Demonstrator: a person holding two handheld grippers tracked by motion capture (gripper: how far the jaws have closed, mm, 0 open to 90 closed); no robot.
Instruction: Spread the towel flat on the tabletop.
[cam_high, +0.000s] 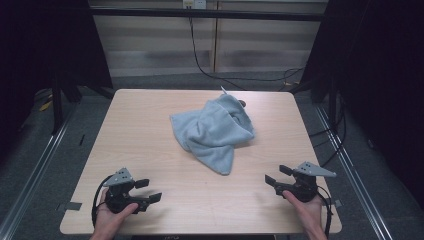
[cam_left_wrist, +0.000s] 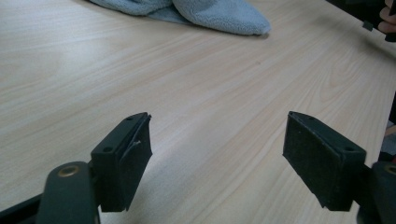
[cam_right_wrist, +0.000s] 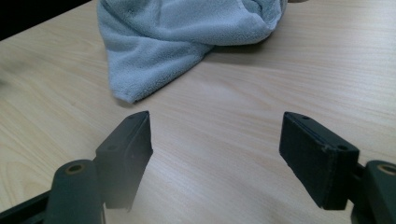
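Observation:
A crumpled light blue towel (cam_high: 214, 130) lies in a heap near the middle of the wooden table (cam_high: 150, 150). My left gripper (cam_high: 148, 190) rests low at the table's near left corner, held in a hand, jaws open and empty. My right gripper (cam_high: 278, 175) sits at the near right, also open with nothing between its jaws. In the left gripper view the open gripper (cam_left_wrist: 217, 140) hovers over bare wood, the towel (cam_left_wrist: 205, 13) far ahead. In the right gripper view the open gripper (cam_right_wrist: 215, 135) faces the towel (cam_right_wrist: 173, 42), whose nearest corner lies a short way ahead.
A small dark object (cam_high: 242, 103) peeks out behind the towel's far edge. Black cables (cam_high: 210, 70) run over the floor beyond the table. Metal rails (cam_high: 35, 165) flank the table on both sides. Bare wood surrounds the towel.

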